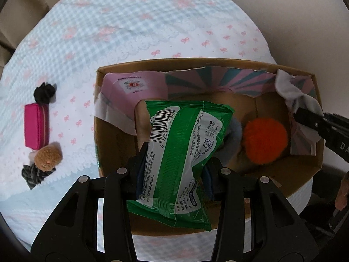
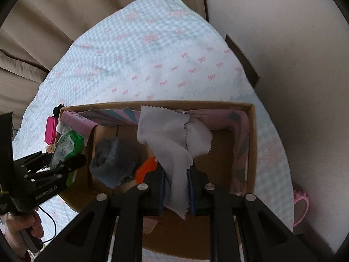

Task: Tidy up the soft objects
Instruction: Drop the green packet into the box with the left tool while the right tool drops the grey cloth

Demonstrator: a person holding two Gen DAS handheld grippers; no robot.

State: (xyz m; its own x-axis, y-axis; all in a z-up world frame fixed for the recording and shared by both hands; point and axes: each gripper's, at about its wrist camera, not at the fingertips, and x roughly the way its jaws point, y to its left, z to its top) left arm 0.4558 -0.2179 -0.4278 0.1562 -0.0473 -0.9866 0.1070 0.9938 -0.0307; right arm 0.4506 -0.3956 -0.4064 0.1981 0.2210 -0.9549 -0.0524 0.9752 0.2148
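So the green wet-wipes pack (image 1: 178, 159) is clamped between the left gripper (image 1: 173, 172) pads, barcode side up, hanging over the left half of the open cardboard box (image 1: 240, 62). In the right wrist view you can see the same pack at middle left, sticking out of that gripper, with a hand (image 2: 20, 223) wrapped round its handle at the lower left.

The right gripper (image 2: 176, 187) is pinched tight on a white cloth with zigzag-cut edges (image 2: 165, 135), which fans up out of the jaws over the middle of the box. In the left wrist view that cloth sits at the box's upper right corner.

Down inside the box: an orange pompom (image 1: 265, 140) right of centre, and a grey-blue fuzzy thing (image 2: 113, 161) next to it, can't tell exactly what it is. The inner walls are lined with torn pink and teal striped paper (image 1: 207, 80).

Outside the box, on the blue gingham bedsheet with pink bows (image 1: 130, 21), at the left of the left wrist view: a magenta zip pouch (image 1: 36, 128), a black scrunchie (image 1: 44, 92) just above it, and a little brown plush toy (image 1: 48, 156) just below, on a dark knitted piece (image 1: 35, 174).
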